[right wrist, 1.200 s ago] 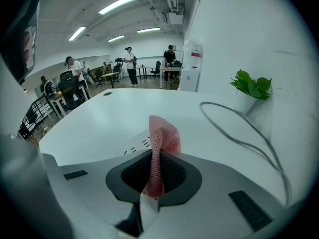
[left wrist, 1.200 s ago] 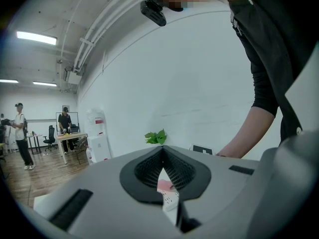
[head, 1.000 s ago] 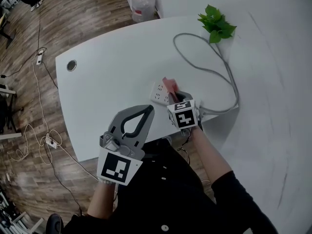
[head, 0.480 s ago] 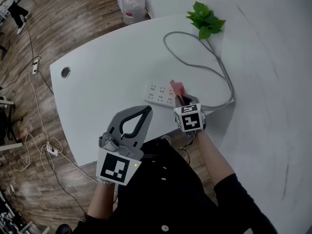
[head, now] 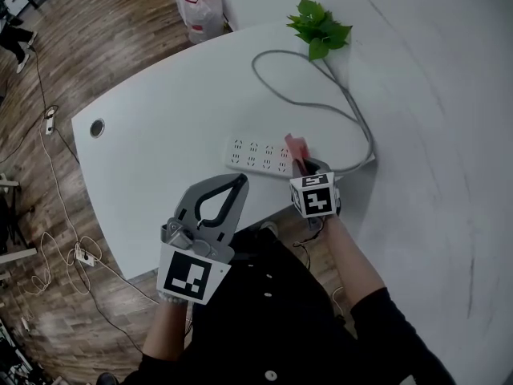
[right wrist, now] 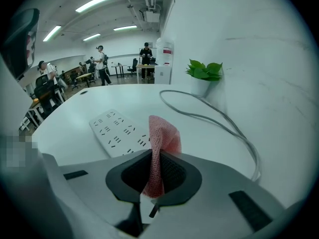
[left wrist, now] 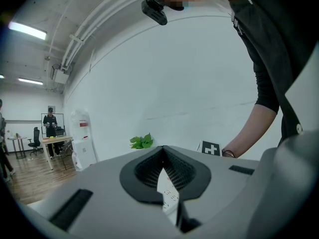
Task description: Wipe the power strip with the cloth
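A white power strip (head: pixel 258 156) (right wrist: pixel 119 132) lies on the white table (head: pixel 160 151), its grey cable (head: pixel 321 103) looping toward the far edge. A pink cloth (head: pixel 295 146) (right wrist: pixel 160 148) is pinched upright in my right gripper (head: pixel 303 164) (right wrist: pixel 154 180), which is shut on it just above the strip's right end. Whether the cloth touches the strip is unclear. My left gripper (head: pixel 228 189) (left wrist: pixel 164 183) is shut and holds nothing; it hovers at the table's near edge, short of the strip (left wrist: pixel 167 195).
A small green plant (head: pixel 318 26) (right wrist: pixel 203 71) stands at the table's far edge by the wall. A cable hole (head: pixel 97 127) marks the table's left end. A water jug (head: pixel 203 10) stands on the wood floor beyond; cables trail on the floor at left. People stand at desks far off.
My right gripper with the cloth has slid rightward along the strip toward its cable end. The view has shifted, so the table sits further left. My left gripper has kept its place.
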{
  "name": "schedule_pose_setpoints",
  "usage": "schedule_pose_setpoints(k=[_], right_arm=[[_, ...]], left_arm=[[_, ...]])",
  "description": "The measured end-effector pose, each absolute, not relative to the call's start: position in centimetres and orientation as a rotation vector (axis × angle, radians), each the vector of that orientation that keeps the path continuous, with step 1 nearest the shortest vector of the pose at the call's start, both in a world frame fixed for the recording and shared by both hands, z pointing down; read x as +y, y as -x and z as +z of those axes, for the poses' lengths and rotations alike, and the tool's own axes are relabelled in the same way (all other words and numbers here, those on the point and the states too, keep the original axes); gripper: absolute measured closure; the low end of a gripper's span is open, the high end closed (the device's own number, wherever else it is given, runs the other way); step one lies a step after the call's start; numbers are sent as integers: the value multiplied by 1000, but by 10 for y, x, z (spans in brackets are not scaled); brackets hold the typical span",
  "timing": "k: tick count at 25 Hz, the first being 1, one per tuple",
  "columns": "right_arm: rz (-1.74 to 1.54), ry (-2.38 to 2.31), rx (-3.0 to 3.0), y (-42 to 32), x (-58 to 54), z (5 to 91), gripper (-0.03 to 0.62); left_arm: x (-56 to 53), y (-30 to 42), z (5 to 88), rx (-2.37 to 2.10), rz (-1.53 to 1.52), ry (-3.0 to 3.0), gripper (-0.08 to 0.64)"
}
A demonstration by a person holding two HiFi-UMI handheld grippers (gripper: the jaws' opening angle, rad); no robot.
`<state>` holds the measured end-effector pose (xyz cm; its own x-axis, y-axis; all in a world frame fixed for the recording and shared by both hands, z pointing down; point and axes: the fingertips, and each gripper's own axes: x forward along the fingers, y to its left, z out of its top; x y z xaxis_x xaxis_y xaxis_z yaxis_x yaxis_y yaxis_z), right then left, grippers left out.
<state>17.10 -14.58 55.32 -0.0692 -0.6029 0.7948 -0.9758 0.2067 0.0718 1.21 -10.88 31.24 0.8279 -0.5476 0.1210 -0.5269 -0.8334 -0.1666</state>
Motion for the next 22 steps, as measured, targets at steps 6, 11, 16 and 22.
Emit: schedule_pose_setpoints(k=[6,11,16,22], right_arm=[[671,-1520,-1740,-183,-135,552,538],[680,-1524,-1737,-188,-132,553,538],[673,-1525,-1746,-188,-134,553,538],[680,-1554,-1785,-190,-134,545,538]], left_arm=[[-102,-20,309,823,-237,2882,548],[-100,-25,309,825,-239,2884,548],[-99,-30,309,824,-237,2881,546],[-99,-29,310,837,-240,2877,546]])
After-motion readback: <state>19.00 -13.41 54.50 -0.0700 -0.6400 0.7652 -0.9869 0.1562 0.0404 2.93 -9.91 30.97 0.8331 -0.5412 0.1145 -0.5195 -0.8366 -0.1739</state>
